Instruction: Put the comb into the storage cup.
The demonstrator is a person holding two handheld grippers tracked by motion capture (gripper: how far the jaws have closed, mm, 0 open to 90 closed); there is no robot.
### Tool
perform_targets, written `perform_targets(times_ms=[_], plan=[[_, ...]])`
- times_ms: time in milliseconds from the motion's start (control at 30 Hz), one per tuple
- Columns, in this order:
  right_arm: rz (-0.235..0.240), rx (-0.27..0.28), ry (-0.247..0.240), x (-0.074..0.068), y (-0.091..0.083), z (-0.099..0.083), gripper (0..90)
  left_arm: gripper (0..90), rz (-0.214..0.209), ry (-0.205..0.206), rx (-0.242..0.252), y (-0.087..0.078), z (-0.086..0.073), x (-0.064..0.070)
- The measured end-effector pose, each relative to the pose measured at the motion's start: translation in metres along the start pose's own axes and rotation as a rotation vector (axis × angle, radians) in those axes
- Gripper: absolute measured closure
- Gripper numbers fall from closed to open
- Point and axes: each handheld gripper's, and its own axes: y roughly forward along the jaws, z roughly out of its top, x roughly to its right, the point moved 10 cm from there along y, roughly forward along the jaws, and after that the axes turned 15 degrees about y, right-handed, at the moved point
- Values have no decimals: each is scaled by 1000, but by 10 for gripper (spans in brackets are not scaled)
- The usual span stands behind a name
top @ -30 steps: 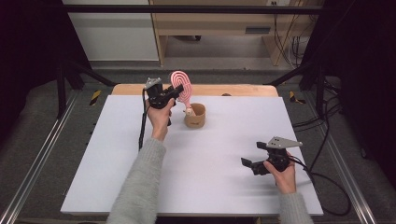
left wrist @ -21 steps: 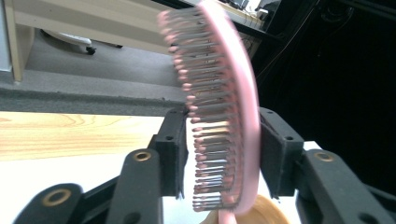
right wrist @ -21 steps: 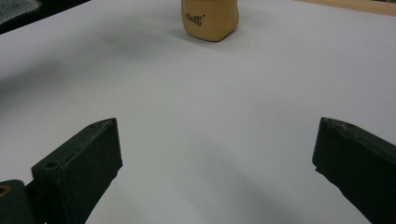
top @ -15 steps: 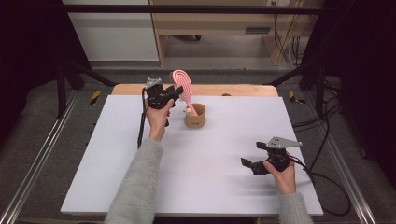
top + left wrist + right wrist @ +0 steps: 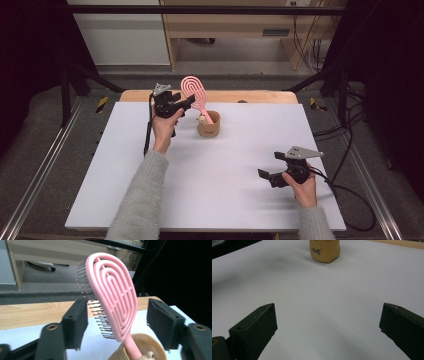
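High view: one pink brush (image 5: 196, 94), one tan cup (image 5: 209, 125), two grippers. Brush stands handle-down in the cup, head leaning up and away from it. Left gripper (image 5: 186, 101) sits just beside the brush head; in the left gripper view its jaws stand wide apart on either side of the head (image 5: 110, 295), touching nothing. Right gripper (image 5: 264, 176) is well apart from the cup, jaws spread wide, empty. Right gripper view: cup (image 5: 325, 250) ahead carries small dark lettering, too blurred to read.
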Motion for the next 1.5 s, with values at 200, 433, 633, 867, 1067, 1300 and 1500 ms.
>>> perform_targets(times_ms=[200,433,633,867,1067,1300,1500], plan=[[3,3,2,0,0,0,14,235,-41,28,-7,-11,2,2],[6,6,0,-1,0,1,12,143,-70,53,-4,-26,5,10],[6,9,-2,-1,-1,1,11,82,-98,83,8,-41,9,18],[3,10,-3,0,-1,1,10,35,-140,114,6,-57,10,26],[2,9,-4,0,-1,1,10,12,-182,129,14,-72,8,31],[-2,8,-6,0,0,1,10,5,-209,168,25,-91,0,37],[-1,10,-6,0,-1,1,10,6,-247,173,27,-106,-15,44]])
